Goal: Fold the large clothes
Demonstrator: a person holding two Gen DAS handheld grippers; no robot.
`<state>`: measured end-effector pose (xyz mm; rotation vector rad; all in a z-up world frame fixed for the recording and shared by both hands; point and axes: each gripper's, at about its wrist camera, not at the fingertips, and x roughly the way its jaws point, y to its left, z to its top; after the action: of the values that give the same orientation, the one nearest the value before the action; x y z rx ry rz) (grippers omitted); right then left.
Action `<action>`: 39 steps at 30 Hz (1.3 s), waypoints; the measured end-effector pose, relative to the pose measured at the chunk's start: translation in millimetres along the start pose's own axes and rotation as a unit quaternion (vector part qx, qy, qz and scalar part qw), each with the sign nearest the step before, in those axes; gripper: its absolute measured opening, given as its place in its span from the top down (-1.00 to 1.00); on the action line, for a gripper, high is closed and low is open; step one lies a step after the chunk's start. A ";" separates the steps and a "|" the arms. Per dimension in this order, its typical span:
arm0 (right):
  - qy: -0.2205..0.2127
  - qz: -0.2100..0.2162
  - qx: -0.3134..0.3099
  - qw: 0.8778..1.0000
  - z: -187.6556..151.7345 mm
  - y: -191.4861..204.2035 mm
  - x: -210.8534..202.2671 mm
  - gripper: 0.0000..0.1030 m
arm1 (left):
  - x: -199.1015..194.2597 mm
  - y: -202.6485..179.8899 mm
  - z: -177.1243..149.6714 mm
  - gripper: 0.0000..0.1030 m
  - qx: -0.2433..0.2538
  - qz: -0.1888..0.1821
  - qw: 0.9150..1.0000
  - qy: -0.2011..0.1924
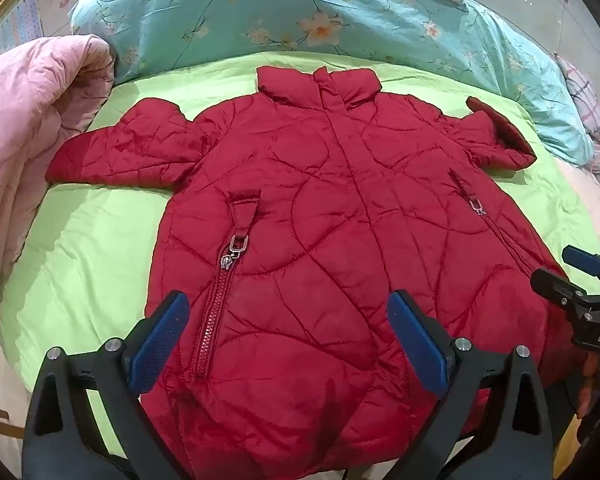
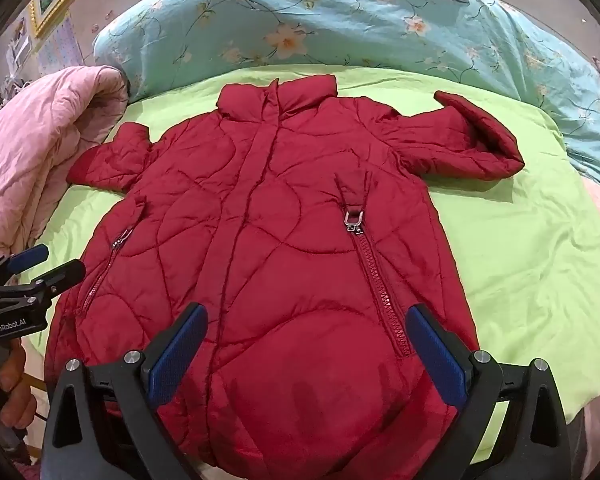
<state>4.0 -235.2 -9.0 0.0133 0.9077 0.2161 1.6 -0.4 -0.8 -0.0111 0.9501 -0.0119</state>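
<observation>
A red quilted jacket (image 1: pixel 320 208) (image 2: pixel 268 232) lies flat and face up on the green sheet, collar toward the far pillows, both sleeves spread out to the sides. The right sleeve's cuff (image 2: pixel 488 132) is bent back on itself. My left gripper (image 1: pixel 288 340) hovers open above the jacket's lower left part, near the left pocket zipper (image 1: pixel 216 304). My right gripper (image 2: pixel 306 352) hovers open above the lower right part, beside the right pocket zipper (image 2: pixel 380 292). Nothing is between either pair of blue pads. Each gripper also shows at the edge of the other's view.
A green sheet (image 1: pixel 80 248) (image 2: pixel 520 260) covers the bed. A pink quilt (image 1: pixel 24 128) (image 2: pixel 32 148) is bunched at the left. Teal flowered bedding (image 1: pixel 300 12) (image 2: pixel 340 28) lies across the far side. A hand (image 2: pixel 8 384) holds the left gripper's handle.
</observation>
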 end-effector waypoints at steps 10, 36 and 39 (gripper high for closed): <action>0.002 0.008 -0.004 1.000 0.4 4.4 -3.4 -0.94 | -5.4 -6.0 1.6 -0.94 0.000 -0.005 1.000 0.002; 0.004 0.017 -0.010 1.000 -0.1 10.7 -12.1 -0.94 | -12.4 -1.5 -0.3 -0.94 -0.016 -0.034 0.999 0.008; 0.004 0.017 -0.011 1.000 -0.2 10.3 -12.0 -0.94 | -12.1 -0.8 -0.6 -0.94 -0.018 -0.038 0.999 0.005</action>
<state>-5.1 -227.5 1.2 0.0078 0.9145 0.2567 -5.9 -1.0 8.7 -0.0812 0.9602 -0.0651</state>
